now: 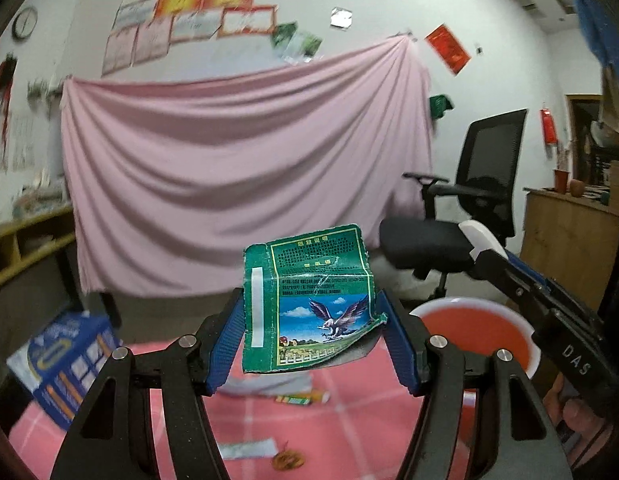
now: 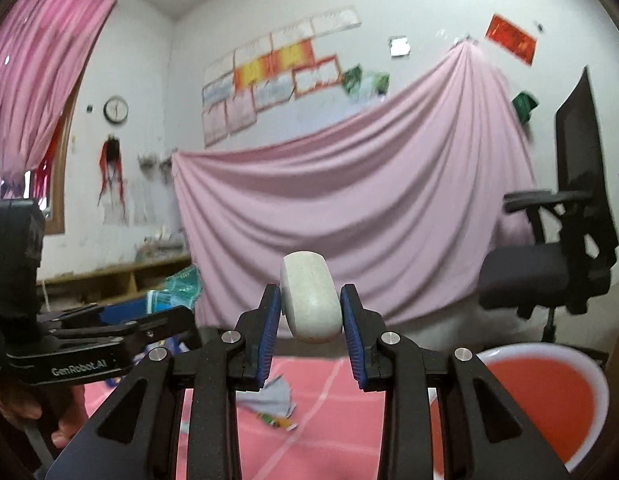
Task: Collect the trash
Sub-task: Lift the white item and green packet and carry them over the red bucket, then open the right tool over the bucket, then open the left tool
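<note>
My left gripper is shut on a green paper packet with an eagle picture and holds it upright above the pink checked table. My right gripper is shut on a smooth white oval object, also held above the table. The right gripper shows in the left wrist view at the right, over a red basin with a white rim. The basin also shows in the right wrist view. The left gripper and its packet show in the right wrist view at the left.
Torn wrappers and a grey scrap lie on the table, with a small brown scrap nearer me. A blue carton sits at the table's left. A black office chair and a hung pink sheet stand behind.
</note>
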`<action>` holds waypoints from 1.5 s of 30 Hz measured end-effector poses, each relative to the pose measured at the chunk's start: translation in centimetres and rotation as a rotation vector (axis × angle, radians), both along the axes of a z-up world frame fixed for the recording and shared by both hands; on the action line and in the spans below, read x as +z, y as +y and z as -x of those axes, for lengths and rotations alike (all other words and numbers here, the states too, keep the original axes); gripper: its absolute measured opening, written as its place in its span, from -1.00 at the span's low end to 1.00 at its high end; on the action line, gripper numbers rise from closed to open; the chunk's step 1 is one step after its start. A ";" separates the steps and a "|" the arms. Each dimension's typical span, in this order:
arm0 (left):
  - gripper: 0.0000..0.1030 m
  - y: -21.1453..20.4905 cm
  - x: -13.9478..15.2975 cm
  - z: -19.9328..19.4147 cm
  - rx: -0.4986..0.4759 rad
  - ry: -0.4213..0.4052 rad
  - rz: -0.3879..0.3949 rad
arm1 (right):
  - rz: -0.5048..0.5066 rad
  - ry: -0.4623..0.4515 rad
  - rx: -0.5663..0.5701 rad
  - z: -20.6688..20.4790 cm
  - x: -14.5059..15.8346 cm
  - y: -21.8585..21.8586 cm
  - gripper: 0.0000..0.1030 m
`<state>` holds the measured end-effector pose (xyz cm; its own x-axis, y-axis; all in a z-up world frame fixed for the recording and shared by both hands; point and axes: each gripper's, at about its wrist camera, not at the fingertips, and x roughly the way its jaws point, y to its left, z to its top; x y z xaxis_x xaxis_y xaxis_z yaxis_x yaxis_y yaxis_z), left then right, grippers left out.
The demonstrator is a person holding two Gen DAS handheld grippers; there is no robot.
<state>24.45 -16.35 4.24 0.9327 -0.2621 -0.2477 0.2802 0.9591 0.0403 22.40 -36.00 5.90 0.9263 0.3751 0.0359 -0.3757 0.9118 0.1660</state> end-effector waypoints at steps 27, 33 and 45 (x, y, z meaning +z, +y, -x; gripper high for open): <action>0.16 -15.7 -3.6 -5.8 -0.279 0.213 -0.045 | -0.157 0.301 -0.329 -2.0 -3.4 -12.9 -0.44; 0.17 -17.0 -4.7 -8.7 -0.302 0.346 -0.068 | -0.179 0.394 -0.343 -2.9 -4.7 -13.5 -0.44; 0.22 -15.6 -5.4 -11.1 -0.311 0.523 0.013 | -0.197 0.450 -0.369 -3.0 -5.4 -13.8 -0.33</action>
